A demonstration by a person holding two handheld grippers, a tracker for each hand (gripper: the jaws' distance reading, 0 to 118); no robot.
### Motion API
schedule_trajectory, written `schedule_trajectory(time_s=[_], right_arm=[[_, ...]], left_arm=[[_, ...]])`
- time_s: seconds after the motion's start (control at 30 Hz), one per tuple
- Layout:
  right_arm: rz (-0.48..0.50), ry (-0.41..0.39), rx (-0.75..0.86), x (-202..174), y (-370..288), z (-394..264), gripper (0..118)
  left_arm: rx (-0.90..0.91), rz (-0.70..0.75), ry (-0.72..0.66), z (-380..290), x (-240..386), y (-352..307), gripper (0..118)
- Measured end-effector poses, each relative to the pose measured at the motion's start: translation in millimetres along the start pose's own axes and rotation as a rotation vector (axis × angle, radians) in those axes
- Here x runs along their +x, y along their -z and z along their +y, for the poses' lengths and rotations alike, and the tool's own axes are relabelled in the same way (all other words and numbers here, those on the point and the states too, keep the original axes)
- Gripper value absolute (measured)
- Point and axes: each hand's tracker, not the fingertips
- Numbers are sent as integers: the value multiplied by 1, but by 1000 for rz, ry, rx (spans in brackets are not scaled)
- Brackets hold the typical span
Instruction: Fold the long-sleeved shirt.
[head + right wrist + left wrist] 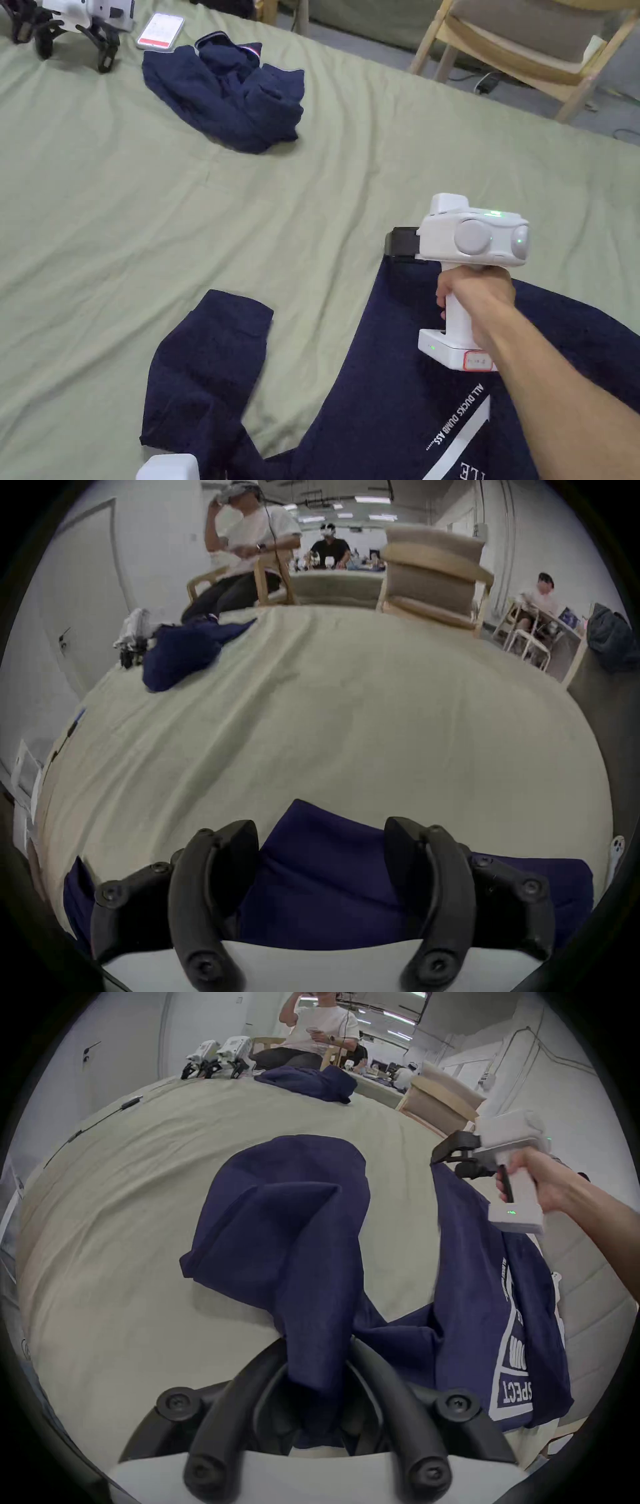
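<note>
The shirt lies half spread on the bed, its sleeve pinched between the left gripper's closed jaws. The right gripper hovers at the hem with jaws apart, so lifting now would probably drag the body crooked.

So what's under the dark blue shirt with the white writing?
The pale green sheet spreads out beneath the dark blue printed shirt. Anything else beneath its body stays hidden by the cloth.
</note>
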Motion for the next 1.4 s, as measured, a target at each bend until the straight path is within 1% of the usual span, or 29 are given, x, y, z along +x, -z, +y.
schedule_trajectory(time_s=[0.07, 0.1, 0.13, 0.17, 0.2, 0.23, 0.27, 0.3, 0.33, 0.4, 0.47, 0.53, 0.57, 0.63, 0.7, 0.77, 0.83, 0.87, 0.9, 0.93, 0.97, 1.0, 1.03, 1.1, 1.13, 1.17, 1.23, 1.27, 1.4], right_arm=[[-10, -53, 19, -3, -5, -5, 76], [0, -74, 20, -5, -12, -4, 68], [-1, -61, 22, -5, -20, -4, 47], [0, -46, 35, 0, -23, -2, 9], [-66, -61, 55, 1, -31, -6, 3], [-18, -50, 56, 7, -38, -9, 3], [41, -18, 42, 10, -44, -12, 3], [24, -9, 53, 15, -48, -12, 3], [10, 12, 100, 19, -61, -14, 2], [74, 68, 140, 27, -88, -17, 2], [71, 51, 194, 24, -123, -22, 2], [81, 60, 257, 31, -160, -28, 2], [78, 48, 284, 35, -178, -33, 2], [103, 83, 369, 43, -225, -44, 2], [94, 88, 464, 54, -270, -59, 2], [113, 99, 552, 64, -323, -72, 2], [88, 79, 633, 71, -379, -87, 2], [67, 76, 676, 75, -403, -90, 2], [61, 93, 719, 81, -428, -93, 2], [71, 88, 747, 87, -451, -92, 2], [45, 80, 778, 86, -474, -94, 2], [14, 72, 808, 89, -495, -93, 2], [-1, 61, 830, 92, -514, -90, 2], [-9, 74, 877, 93, -549, -86, 2], [-17, 84, 903, 94, -566, -82, 2], [-25, 84, 926, 95, -581, -77, 2], [-33, 108, 967, 95, -608, -68, 2], [-29, 121, 983, 95, -620, -63, 2], [-45, 125, 1054, 83, -665, -36, 2]], left_arm=[[1, -12, -13, 1, -4, 1, 14], [3, -15, -13, 0, -3, 0, 14], [4, -18, -12, 0, -3, 0, 14], [6, -20, -11, -1, -4, 0, 14], [8, -21, -9, -1, -5, 0, 14], [10, -23, -9, -1, -3, -2, 14], [10, -29, -16, -1, -5, -3, 14], [9, -37, -29, 0, -8, -4, 14], [8, -44, -38, 0, -10, -5, 14], [19, -63, -67, -3, -15, -12, 14], [43, -79, -77, -5, -20, -21, 14], [87, -108, -97, -5, -23, -37, 14], [107, -120, -101, -3, -23, -45, 14], [156, -162, -110, 3, -18, -69, 14], [202, -190, -89, 11, -12, -90, 14], [273, -236, -41, 25, 0, -121, 14], [354, -260, -9, 40, 9, -151, 14], [391, -279, 30, 50, 14, -164, 14], [440, -278, 53, 63, 18, -179, 14], [476, -300, 49, 76, 22, -194, 14], [508, -330, 69, 90, 27, -207, 14], [560, -319, 110, 105, 34, -222, 14], [612, -313, 122, 121, 42, -238, 14], [688, -315, 190, 154, 57, -269, 14], [731, -324, 178, 171, 64, -285, 14], [772, -329, 212, 187, 71, -300, 14], [840, -291, 241, 218, 87, -330, 14], [880, -280, 280, 231, 95, -343, 14], [986, -223, 341, 288, 125, -399, 14]])
